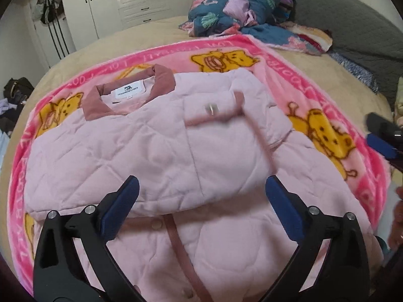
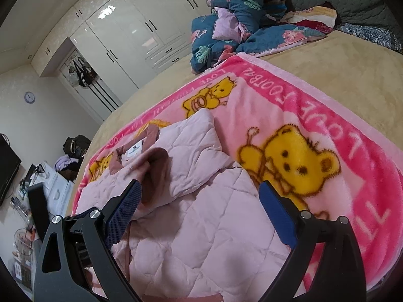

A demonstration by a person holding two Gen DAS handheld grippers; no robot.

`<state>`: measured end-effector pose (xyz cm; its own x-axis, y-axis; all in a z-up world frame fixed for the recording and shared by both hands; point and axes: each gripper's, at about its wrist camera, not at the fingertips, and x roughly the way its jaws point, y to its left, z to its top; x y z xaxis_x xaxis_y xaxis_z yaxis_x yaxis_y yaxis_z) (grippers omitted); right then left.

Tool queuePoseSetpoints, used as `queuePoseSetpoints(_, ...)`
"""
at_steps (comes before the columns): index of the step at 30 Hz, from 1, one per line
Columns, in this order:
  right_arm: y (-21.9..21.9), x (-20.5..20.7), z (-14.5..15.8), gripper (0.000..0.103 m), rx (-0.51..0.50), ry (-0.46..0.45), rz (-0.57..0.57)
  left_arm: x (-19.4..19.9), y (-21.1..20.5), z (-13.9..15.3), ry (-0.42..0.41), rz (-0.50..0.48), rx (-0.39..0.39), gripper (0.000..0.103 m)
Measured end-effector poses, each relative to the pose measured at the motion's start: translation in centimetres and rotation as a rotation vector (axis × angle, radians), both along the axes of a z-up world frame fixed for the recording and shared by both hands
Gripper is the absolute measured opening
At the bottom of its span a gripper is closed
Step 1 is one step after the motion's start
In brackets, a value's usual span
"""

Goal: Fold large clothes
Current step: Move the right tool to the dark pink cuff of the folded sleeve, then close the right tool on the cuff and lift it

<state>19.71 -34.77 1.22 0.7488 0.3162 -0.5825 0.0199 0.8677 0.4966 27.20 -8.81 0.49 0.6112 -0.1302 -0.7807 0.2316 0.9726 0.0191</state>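
A pale pink quilted jacket (image 1: 141, 151) with a dusty rose collar (image 1: 100, 100) lies on a pink bear-print blanket (image 1: 327, 136), both sleeves folded across its chest. My left gripper (image 1: 201, 193) is open and empty, just above the jacket's middle. In the right wrist view the jacket (image 2: 201, 226) fills the lower centre, with a folded sleeve cuff (image 2: 161, 166) ahead. My right gripper (image 2: 199, 198) is open and empty over the jacket's right side; it also shows at the right edge of the left wrist view (image 1: 382, 138).
The blanket (image 2: 327, 151) lies on a tan bed (image 2: 340, 65). A heap of dark blue floral bedding (image 1: 241, 7) sits at the far end by a grey headboard (image 1: 352, 17). White wardrobes (image 2: 131, 37) stand behind. Clutter and a dresser (image 2: 55, 191) sit left of the bed.
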Motion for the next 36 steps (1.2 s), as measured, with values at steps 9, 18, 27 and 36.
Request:
queuePoseSetpoints(9,3.7,1.1,-1.1,0.094,-0.002,0.039,0.09,-1.4,6.6,2.4,-0.036,0.139,-0.079,0.094)
queuePoseSetpoints(18,10.1,3.0,-3.4,0.094,0.036,0.111,0.194,-2.6,16.0,3.5,-0.079,0.357,-0.074,0.094)
queuePoseSetpoints(27,13.3,4.7,-5.5,0.094,0.104,0.176,0.196,-4.3,22.1,3.0,-0.085,0.463,-0.128,0.094)
queuePoseSetpoints(36,12.1,6.4,-7.0,0.085,0.243,0.202,0.095,-4.6,25.3,2.3,-0.081,0.526,-0.168,0.094)
